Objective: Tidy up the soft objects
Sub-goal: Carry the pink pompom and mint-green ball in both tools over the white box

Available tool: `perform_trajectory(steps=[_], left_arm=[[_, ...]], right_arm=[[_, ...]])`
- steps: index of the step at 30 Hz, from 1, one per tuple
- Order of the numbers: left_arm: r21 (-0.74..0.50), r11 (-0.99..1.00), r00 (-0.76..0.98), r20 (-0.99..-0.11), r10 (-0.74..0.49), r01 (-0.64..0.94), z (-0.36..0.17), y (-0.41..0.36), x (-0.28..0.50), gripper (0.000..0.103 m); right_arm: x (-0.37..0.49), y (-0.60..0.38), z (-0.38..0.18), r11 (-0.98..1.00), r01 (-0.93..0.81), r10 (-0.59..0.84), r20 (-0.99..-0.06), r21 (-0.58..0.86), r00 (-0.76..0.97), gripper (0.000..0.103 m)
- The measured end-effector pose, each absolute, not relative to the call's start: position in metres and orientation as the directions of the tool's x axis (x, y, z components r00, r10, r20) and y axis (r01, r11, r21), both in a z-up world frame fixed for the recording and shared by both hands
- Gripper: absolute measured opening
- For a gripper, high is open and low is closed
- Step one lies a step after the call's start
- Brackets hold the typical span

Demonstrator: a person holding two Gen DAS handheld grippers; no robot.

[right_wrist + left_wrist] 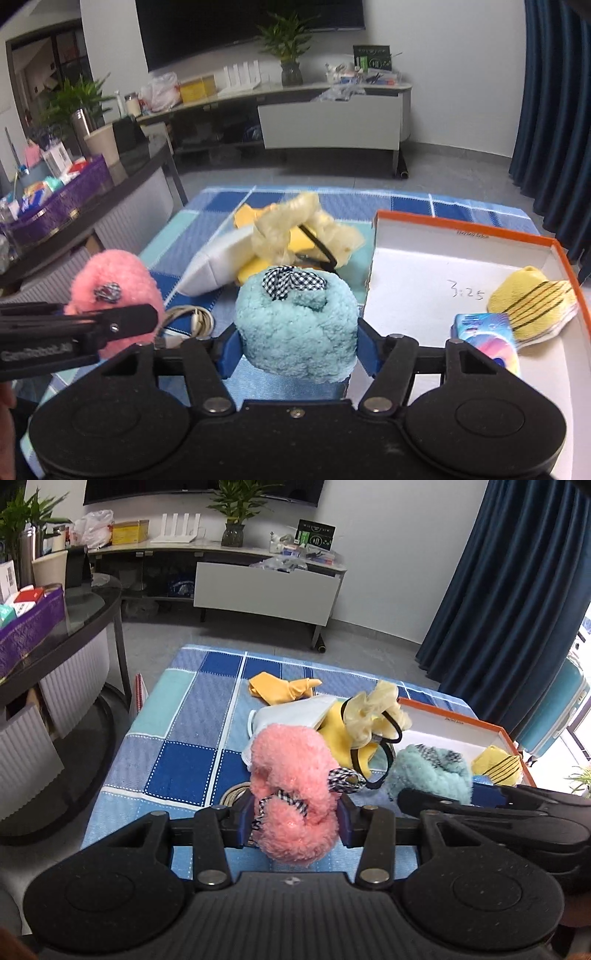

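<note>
- Clamping a fluffy pink scrunchie [291,794] between its blue pads, the left gripper [295,821] holds it above the near edge of the blue checked cloth [177,738] that covers the worktop.
- A black-and-white gingham bow [345,779] sits on the pink scrunchie's right side.
- The right gripper [297,347] is closed on a fluffy teal scrunchie [297,325], which carries a gingham bow of its own [291,282] on top; it hangs just left of the box's near left corner.
- An orange-rimmed white box [461,258] lies open on the right of the cloth. "3:25" is handwritten on its floor; small print on the inside of its far wall is too blurred to read.
- Inside the box, at the near right, a yellow sock with black stripes [532,302] lies touching a small colourful packet [487,336] to its left.
- On the cloth beyond the grippers, a pile: a white pouch [291,714], a yellow item [336,731] under it, and a pale yellow sheer scrunchie on a black band [373,712] on top.
- A yellow cloth piece [284,688] lies farther off, apart from the pile.
- A coiled whitish cable [192,319] rests on the cloth near the left gripper.
- Seen from the right wrist, the left gripper's side bears the lettering "GenRobot.AI".
</note>
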State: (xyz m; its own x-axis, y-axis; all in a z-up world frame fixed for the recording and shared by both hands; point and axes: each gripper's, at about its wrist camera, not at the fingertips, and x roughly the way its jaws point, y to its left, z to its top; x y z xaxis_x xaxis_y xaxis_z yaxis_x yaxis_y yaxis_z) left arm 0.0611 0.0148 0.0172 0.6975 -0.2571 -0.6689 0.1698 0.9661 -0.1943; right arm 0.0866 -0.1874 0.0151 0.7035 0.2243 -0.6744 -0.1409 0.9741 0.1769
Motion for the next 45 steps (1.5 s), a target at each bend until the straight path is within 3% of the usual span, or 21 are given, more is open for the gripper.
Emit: perform_trajectory(steps=[45], left_arm=[[-0.135,0.969,0.734,-0.634,-0.245,0.206,0.04,-0.016,0.01,0.044]], right_arm=[[0.006,-0.221,0.052,0.977,-0.05,0.172,-0.628,0.207,0.759,0.075]])
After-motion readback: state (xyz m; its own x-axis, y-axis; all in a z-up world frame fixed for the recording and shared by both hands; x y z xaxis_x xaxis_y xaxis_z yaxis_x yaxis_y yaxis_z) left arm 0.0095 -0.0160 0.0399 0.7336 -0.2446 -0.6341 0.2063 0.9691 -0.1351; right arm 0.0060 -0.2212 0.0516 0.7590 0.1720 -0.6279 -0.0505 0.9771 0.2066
